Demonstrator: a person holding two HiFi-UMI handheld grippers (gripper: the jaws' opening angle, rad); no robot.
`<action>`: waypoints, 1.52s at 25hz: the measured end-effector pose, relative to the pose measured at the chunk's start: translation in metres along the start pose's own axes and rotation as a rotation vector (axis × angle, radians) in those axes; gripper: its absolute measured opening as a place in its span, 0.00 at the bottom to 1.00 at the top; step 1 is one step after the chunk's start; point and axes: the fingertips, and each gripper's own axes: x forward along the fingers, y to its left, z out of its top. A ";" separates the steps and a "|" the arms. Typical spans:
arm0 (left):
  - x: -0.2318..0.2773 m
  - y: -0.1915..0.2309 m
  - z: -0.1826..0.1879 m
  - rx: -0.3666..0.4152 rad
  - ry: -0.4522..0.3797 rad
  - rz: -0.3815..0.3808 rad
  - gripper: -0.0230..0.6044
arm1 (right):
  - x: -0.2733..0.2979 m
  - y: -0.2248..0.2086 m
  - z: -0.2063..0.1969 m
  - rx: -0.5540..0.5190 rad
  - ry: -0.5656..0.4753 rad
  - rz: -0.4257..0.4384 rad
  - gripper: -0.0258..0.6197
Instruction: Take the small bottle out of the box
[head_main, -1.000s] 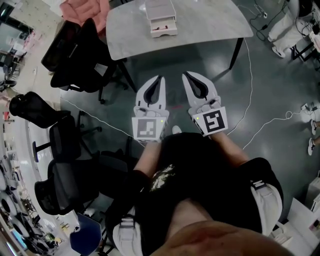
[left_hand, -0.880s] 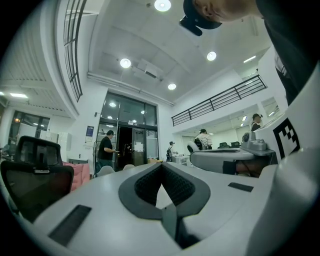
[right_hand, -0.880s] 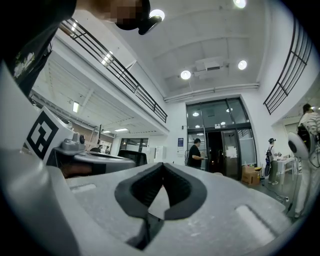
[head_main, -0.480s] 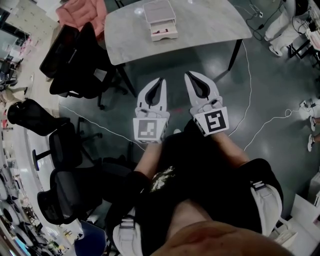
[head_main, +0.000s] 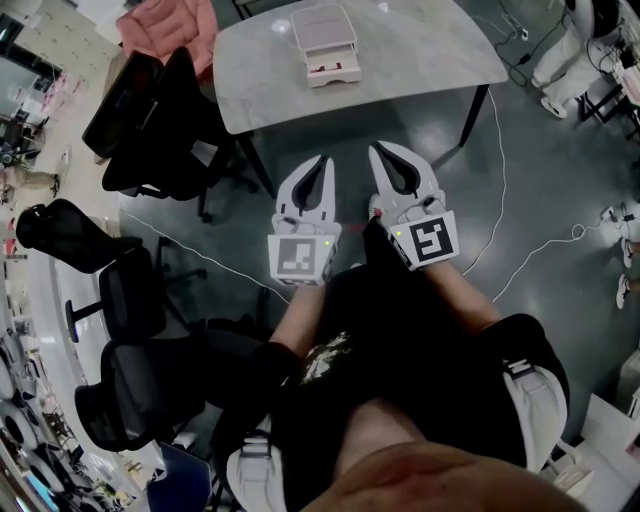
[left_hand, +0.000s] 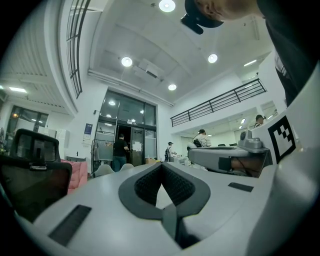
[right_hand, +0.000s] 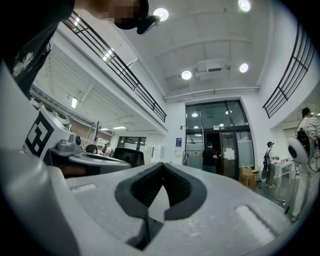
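Observation:
A pale box (head_main: 325, 42) stands on the grey table (head_main: 420, 50) at the top of the head view, its lower drawer pulled out. Something small and reddish (head_main: 335, 68) lies in the drawer, too small to make out as a bottle. My left gripper (head_main: 322, 157) and right gripper (head_main: 375, 148) are held side by side in front of the person's body, over the floor and well short of the table. Both are shut with nothing between the jaws. The left gripper view (left_hand: 161, 165) and right gripper view (right_hand: 162, 164) look up at a hall and ceiling; neither shows the box.
Black office chairs (head_main: 150, 120) crowd the table's left side, with a pink chair (head_main: 165, 25) behind them. A black table leg (head_main: 474, 112) stands ahead on the right. A white cable (head_main: 520, 255) runs across the dark floor. People's legs (head_main: 575, 40) show at the far right.
The table and box have drifted slightly lower in the head view. Both grippers stay shut and side by side, hardly moved.

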 end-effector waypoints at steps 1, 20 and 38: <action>0.002 0.003 -0.002 0.008 -0.004 -0.002 0.06 | 0.004 -0.001 -0.001 -0.001 0.000 -0.001 0.03; 0.078 0.047 -0.009 0.014 -0.013 0.003 0.06 | 0.069 -0.056 -0.021 -0.013 0.031 -0.023 0.03; 0.207 0.079 -0.011 0.034 0.007 0.005 0.06 | 0.155 -0.153 -0.044 0.018 0.018 -0.015 0.03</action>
